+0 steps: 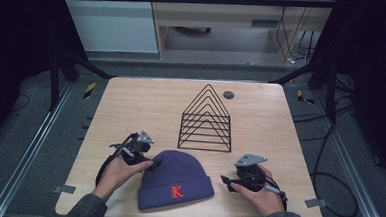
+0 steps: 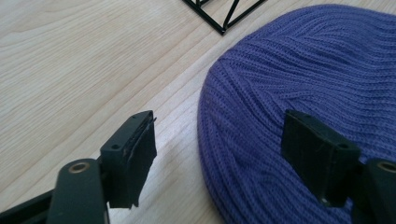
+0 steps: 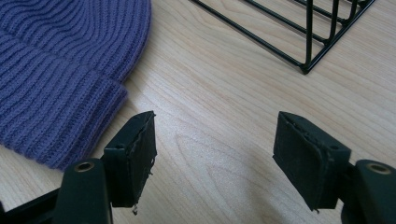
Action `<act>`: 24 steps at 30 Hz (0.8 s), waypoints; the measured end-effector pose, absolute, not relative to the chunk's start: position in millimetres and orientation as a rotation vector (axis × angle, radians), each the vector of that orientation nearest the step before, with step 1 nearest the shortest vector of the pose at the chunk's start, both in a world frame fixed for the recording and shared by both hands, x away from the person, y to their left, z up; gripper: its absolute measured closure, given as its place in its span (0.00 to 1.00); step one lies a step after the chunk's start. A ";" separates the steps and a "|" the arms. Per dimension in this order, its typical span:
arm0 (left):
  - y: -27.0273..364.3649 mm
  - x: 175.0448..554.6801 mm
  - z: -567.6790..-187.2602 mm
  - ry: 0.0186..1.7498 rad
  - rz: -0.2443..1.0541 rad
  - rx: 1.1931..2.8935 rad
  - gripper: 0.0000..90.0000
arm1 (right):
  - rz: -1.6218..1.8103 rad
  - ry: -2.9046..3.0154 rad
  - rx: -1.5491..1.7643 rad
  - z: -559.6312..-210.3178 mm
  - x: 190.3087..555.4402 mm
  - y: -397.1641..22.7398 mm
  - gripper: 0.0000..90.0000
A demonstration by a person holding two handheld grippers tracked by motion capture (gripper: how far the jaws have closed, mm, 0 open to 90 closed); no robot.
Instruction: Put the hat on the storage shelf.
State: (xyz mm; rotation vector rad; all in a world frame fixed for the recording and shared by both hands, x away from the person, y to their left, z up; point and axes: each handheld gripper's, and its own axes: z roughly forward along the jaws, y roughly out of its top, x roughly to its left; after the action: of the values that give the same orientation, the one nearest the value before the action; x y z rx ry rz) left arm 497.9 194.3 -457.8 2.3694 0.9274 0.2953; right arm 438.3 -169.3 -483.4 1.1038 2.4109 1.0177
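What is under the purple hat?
The purple hat lies flat on the wooden table. Bare wood shows all around it; whatever might be beneath the knit is covered.

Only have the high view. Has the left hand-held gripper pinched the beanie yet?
Observer: No, the left hand-held gripper is open. One jaw is over the purple beanie, at its crown edge, and the other is over bare table.
Operator: And the right?
Observer: The right hand-held gripper is open over bare wood. The beanie's cuff lies beside it, apart.
Operator: Rack in the way?
Observer: The wire rack stands ahead of those jaws, clear of them.
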 end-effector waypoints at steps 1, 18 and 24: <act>192.9 498.8 -459.1 0.932 0.286 2.368 0.31 | 1.016 2.413 1.099 -483.5 438.4 -169.1 0.33; 183.0 508.3 -473.1 0.961 0.163 2.430 0.66 | 1.005 2.416 1.099 -483.9 438.7 -168.6 0.30; 183.6 502.4 -473.9 0.963 0.170 2.392 0.82 | 1.009 2.408 1.101 -483.4 438.8 -169.2 0.29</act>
State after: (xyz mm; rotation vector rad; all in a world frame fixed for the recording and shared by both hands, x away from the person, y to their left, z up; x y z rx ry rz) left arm 502.4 183.6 -473.9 2.3918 0.9634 0.1699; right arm 438.8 -169.2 -483.4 1.1013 2.4080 1.0086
